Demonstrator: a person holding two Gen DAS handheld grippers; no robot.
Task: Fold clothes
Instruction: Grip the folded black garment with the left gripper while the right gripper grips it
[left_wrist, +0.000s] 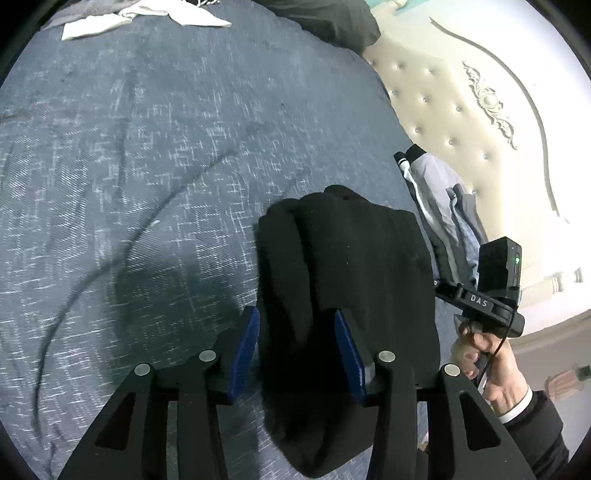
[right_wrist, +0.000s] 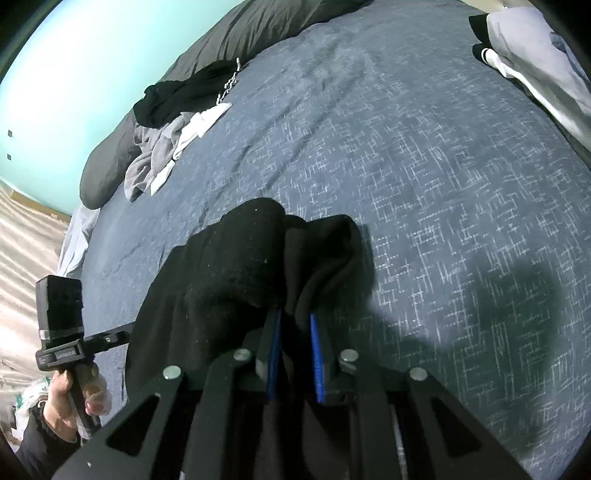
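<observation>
Loosely bunched, fuzzy black garment (right_wrist: 236, 266) — nipped between right gripper (right_wrist: 295, 350) pads.

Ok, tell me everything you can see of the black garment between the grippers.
The black garment is soft, matte, fleece-like cloth speckled with lint, bunched into thick rounded folds. It lies on the blue patterned bedspread. The right gripper is pinched shut on a fold of it. The left gripper stands open with the cloth lying between its blue pads. Its full shape and type cannot be told.
</observation>
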